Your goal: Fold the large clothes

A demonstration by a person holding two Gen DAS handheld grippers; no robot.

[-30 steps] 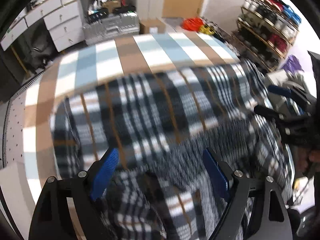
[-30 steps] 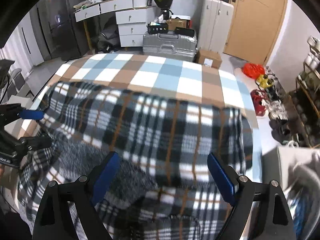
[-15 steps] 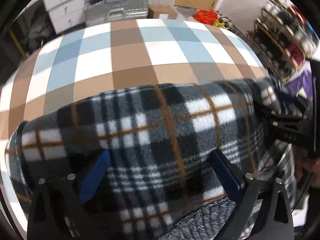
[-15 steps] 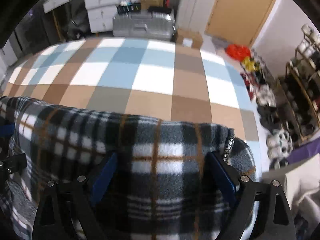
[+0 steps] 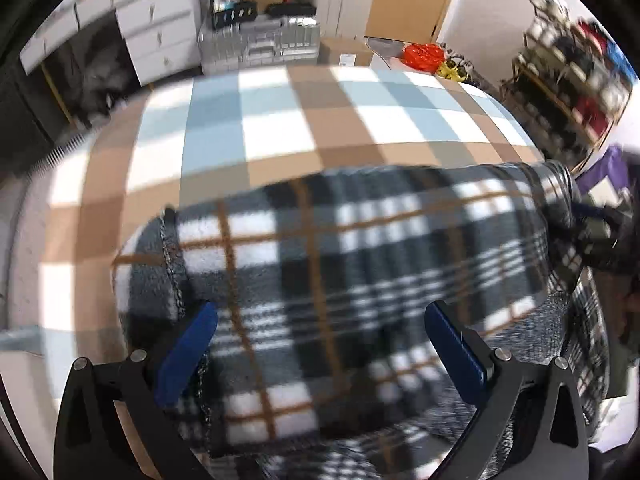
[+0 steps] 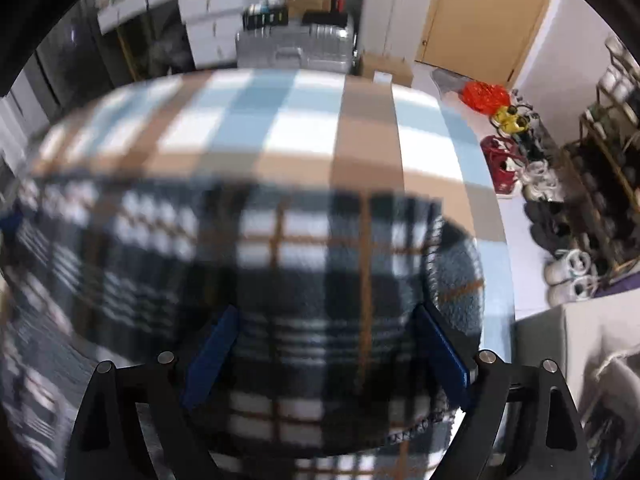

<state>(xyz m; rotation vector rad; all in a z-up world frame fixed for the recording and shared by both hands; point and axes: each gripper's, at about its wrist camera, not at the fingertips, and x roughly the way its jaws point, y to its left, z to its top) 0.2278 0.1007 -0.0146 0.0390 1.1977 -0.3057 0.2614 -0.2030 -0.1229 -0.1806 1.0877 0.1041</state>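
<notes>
Fleece garment in black, white and grey plaid w/ thin brown lines (image 5: 352,280) lies folded across the near part of a table covered by a brown, light-blue and white checked cloth (image 5: 280,120); the folded roll runs side to side, parallel to the table's near edge, w/ the far half of the checked cloth bare. Left gripper, black frame w/ blue finger pads (image 5: 320,344): jaws wide apart, the pads straddling the garment's stitched left end; fabric fills the gap, but pads are not pressed together on it, so no firm hold is visible. Right gripper of same build (image 6: 326,348): jaws likewise wide, set around the garment's right end near the table's right edge, where a curled grey-fleece flap w/ stitched hem (image 6: 456,280) turns up beside the right pad. In left-wrist view the right gripper appears at the garment's far right end, blurred; its grip cannot be judged there. Beyond the table's far edge: silver ribbed hard-shell suitcase (image 5: 260,40), white drawer unit (image 5: 160,36), tan wooden door (image 6: 484,16). To the right, a metal shoe rack (image 6: 600,184) w/ white sneakers on the floor (image 6: 568,276) and a red-orange bag (image 6: 486,96).
</notes>
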